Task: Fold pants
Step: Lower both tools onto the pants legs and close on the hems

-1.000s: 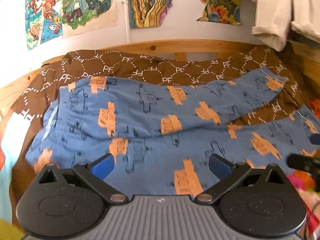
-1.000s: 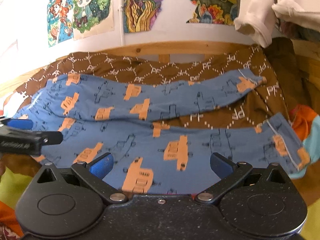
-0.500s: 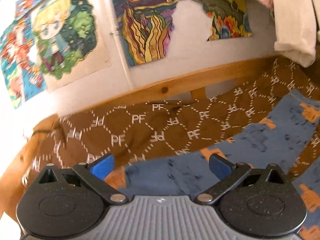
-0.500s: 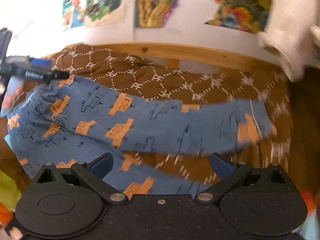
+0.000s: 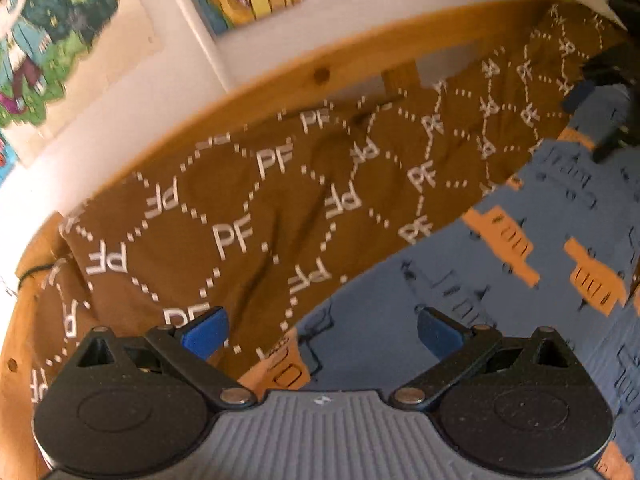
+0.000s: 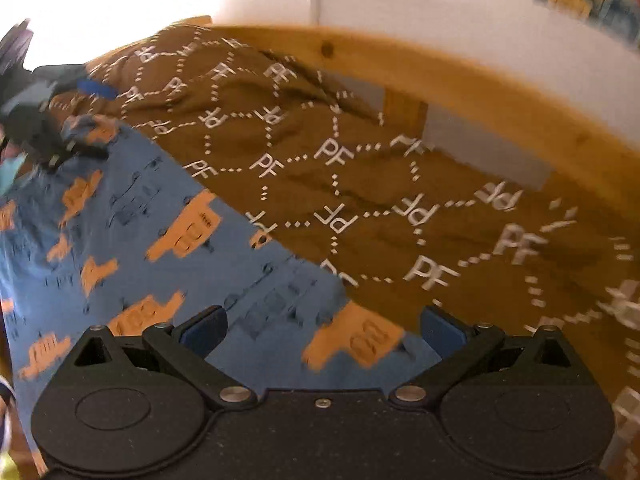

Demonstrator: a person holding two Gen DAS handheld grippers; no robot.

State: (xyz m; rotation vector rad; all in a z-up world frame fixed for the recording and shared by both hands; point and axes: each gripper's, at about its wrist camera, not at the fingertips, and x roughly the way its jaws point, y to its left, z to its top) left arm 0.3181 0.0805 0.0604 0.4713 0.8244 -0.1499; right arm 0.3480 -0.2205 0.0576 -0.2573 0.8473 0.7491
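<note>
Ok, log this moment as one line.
left gripper: open, over pants corner | right gripper: open, over pants edge | pants flat on brown blanket | nothing gripped

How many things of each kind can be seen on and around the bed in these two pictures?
Blue pants: 1
Brown blanket: 1
Wooden bed rail: 1
Handheld tools: 2, left tool and right tool
Wall posters, cut off at the edges: at least 2
Total: at least 7

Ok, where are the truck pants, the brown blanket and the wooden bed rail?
truck pants (image 5: 500,280), left wrist view, on blue fabric beside an orange truck.
brown blanket (image 6: 400,184), right wrist view, on its patterned middle.
wooden bed rail (image 5: 320,76), left wrist view, on a knot.
</note>
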